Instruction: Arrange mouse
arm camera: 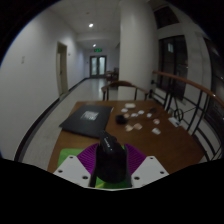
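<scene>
A black computer mouse [110,160] sits between my two fingers, its sides against the purple pads [88,156], held up above the wooden table [160,140]. My gripper [110,165] is shut on it. A dark mouse mat [87,121] lies on the table beyond the fingers, to the left, with a small white label on it. The mouse's lower part is hidden by the gripper body.
Several small white and dark items [140,118] lie scattered on the table past the mat. A chair [122,90] stands at the far end. A railing [185,95] runs along the right. A corridor with doors [97,65] lies behind.
</scene>
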Action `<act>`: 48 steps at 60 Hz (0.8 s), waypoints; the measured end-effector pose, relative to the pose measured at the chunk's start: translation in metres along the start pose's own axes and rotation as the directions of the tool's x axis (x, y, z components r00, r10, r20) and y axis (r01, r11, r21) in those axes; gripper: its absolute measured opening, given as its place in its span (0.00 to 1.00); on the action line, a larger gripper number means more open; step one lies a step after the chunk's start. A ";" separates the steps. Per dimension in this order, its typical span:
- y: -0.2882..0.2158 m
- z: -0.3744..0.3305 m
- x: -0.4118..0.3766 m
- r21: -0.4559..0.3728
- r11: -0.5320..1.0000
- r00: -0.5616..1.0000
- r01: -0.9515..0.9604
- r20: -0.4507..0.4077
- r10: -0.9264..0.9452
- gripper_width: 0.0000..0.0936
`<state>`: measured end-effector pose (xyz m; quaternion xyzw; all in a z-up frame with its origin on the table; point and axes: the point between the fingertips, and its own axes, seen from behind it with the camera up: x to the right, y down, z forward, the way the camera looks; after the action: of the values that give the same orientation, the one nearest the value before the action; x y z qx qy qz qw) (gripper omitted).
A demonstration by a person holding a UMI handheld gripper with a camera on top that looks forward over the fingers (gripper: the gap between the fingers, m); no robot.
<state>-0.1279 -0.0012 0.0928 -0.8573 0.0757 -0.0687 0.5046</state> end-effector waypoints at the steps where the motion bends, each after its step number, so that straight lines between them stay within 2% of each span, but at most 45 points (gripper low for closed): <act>1: 0.008 0.007 -0.004 -0.014 1.000 1.000 0.007 0.010 -0.007 0.43; 5: 0.050 0.033 -0.019 -0.073 0.997 0.999 0.035 0.039 -0.032 0.43; 6: 0.058 0.022 -0.039 -0.089 0.995 0.998 0.042 0.044 -0.038 0.43; 10: 0.086 0.042 -0.037 -0.134 0.987 0.995 0.092 0.051 -0.086 0.43; 12: 0.080 0.051 -0.029 -0.089 0.989 0.993 0.119 0.027 -0.117 0.44; 13: 0.084 0.036 -0.043 -0.098 0.988 0.993 0.118 0.017 -0.117 0.43; 21: 0.077 0.058 -0.021 -0.079 0.991 0.994 0.105 -0.001 -0.106 0.43; 25: 0.078 0.045 -0.034 -0.062 0.992 0.994 0.112 -0.014 -0.113 0.43; 27: 0.078 0.048 -0.033 -0.060 0.991 0.993 0.117 -0.017 -0.118 0.48; 29: 0.078 0.046 -0.035 -0.061 0.992 0.993 0.112 -0.027 -0.114 0.60; 30: 0.079 0.046 -0.034 -0.067 0.992 0.993 0.109 -0.029 -0.111 0.60; 35: 0.086 0.035 -0.032 -0.106 0.991 0.996 0.083 -0.034 -0.087 0.93; 38: 0.085 0.018 -0.039 -0.104 0.992 0.997 0.076 -0.007 -0.077 0.89; 43: 0.085 -0.009 -0.047 -0.093 0.991 0.995 0.094 0.036 -0.091 0.91; 44: 0.077 -0.011 -0.039 -0.090 0.990 0.994 0.104 0.039 -0.101 0.90; 48: 0.097 -0.055 -0.046 -0.087 0.990 0.994 0.113 0.012 -0.113 0.91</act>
<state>-0.1891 -0.0854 0.0323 -0.8818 0.0281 -0.0907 0.4619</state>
